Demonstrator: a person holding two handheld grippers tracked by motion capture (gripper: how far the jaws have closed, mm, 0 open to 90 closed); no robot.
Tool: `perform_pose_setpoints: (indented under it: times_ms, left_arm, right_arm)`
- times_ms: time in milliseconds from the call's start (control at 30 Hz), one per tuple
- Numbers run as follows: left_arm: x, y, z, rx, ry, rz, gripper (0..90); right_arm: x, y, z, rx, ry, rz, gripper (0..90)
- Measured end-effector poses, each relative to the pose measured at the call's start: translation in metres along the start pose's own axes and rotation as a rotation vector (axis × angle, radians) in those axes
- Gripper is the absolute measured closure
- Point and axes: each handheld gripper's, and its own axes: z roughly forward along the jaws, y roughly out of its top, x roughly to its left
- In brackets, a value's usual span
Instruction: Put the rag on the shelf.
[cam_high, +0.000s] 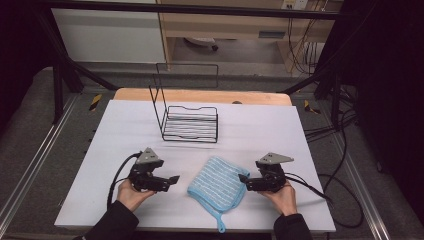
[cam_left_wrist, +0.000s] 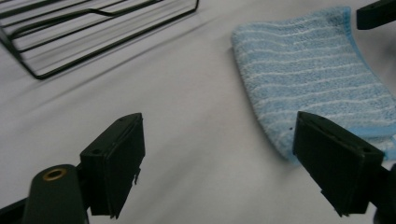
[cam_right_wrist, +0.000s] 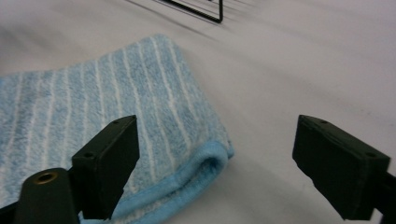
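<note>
Now both grippers flank the folded blue cloth (cam_high: 217, 183) on the table (cam_high: 125, 130)

Left gripper (cam_high: 173, 179) and right gripper (cam_high: 243, 178) fingers spread, empty; cloth looks soft, light, floppy; best pinched at its thick hemmed corner.

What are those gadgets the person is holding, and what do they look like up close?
Each hand holds a black handheld left gripper and right gripper with two flat, blocky black jaws. A grey three-cornered plate tops each, and a black cable trails from each. A brass-ringed hole shows by one jaw. The person wears dark long sleeves.

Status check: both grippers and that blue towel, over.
Left gripper open, short of the towel's left edge. Right gripper open, at its right edge. Blue striped towel folded flat, ungripped. Wire rack stands behind, nothing in the way.
</note>
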Motion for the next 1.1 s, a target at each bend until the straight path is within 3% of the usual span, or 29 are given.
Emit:
perform_pose_setpoints:
  times_ms: [33,167,233,433,567,733,967,1100]
  left_arm:
    - [-0.008,0.005,0.009,0.021,-0.016,-0.001,19.3]
    - [-0.018,0.009,0.022,0.037,-0.024,-0.005,25.3]
    - [-0.026,0.009,0.034,0.068,-0.029,-0.001,32.7]
    - [-0.032,0.0,0.049,0.125,-0.078,-0.033,47.9]
    - [-0.035,-0.005,0.053,0.149,-0.104,-0.033,57.2]
    - [-0.039,-0.008,0.058,0.175,-0.106,-0.03,66.5]
    - [-0.042,-0.009,0.059,0.181,-0.121,-0.06,78.7]
    - [-0.044,-0.009,0.058,0.182,-0.108,-0.061,84.1]
  right_arm:
    - [-0.001,-0.001,0.0,0.002,-0.008,0.003,19.5]
    - [-0.002,-0.003,0.0,0.005,-0.01,0.028,24.0]
    - [-0.005,-0.004,0.001,0.005,-0.003,0.042,31.0]
    - [-0.007,-0.006,0.009,0.051,0.019,0.046,44.3]
    - [-0.007,-0.006,0.016,0.077,0.047,0.072,52.6]
    - [-0.008,-0.007,0.023,0.101,0.061,0.088,57.8]
    - [-0.008,-0.007,0.027,0.113,0.088,0.108,65.2]
    - [-0.009,-0.006,0.027,0.112,0.112,0.112,75.6]
